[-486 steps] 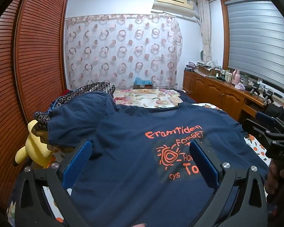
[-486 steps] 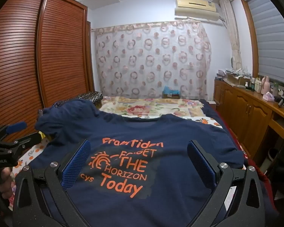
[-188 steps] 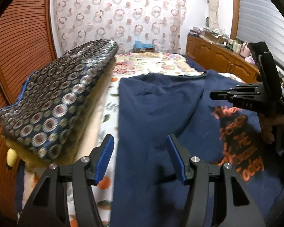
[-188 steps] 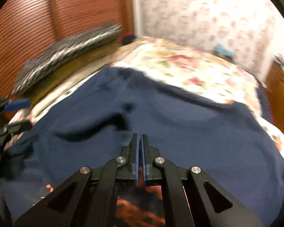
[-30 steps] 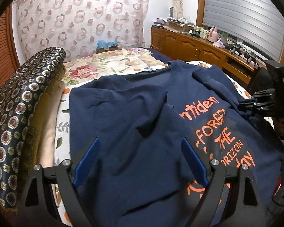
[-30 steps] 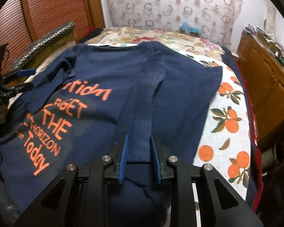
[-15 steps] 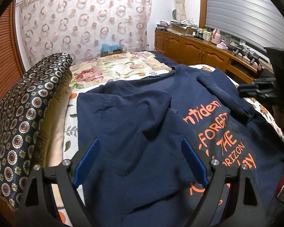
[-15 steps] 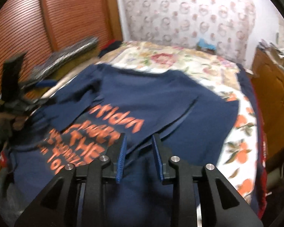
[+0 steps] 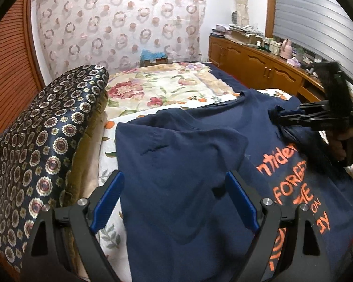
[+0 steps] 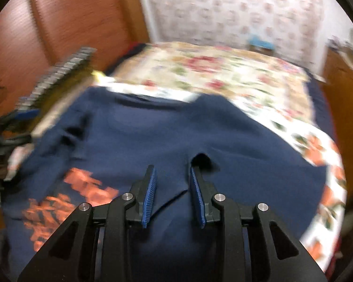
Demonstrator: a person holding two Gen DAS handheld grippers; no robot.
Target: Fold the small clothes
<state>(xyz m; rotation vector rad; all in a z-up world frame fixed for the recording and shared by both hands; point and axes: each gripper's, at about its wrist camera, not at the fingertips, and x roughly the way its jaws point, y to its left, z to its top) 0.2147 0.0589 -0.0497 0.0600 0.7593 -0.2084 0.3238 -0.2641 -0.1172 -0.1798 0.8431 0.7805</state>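
Note:
A navy T-shirt (image 9: 183, 164) with orange print lies on the bed, its left side and sleeve folded inward over the front. It also shows in the right wrist view (image 10: 171, 131), blurred. My left gripper (image 9: 174, 178) is open and empty above the folded left part. My right gripper (image 10: 173, 174) hangs low over the shirt's right side with its jaws partly apart, nothing held between them. In the left wrist view the right gripper (image 9: 277, 115) appears at the far right over the shirt's right sleeve.
A patterned dark blue cushion (image 9: 42, 141) lies along the bed's left edge. The floral bedsheet (image 9: 167, 89) stretches beyond the shirt. A wooden cabinet (image 9: 258, 68) with clutter stands on the right, a wooden wardrobe (image 10: 66, 23) on the left.
My right gripper has let go of the right sleeve fold and swung left and forward over the shirt, its jaws a bit wider. My left gripper has stayed open and drifted slightly.

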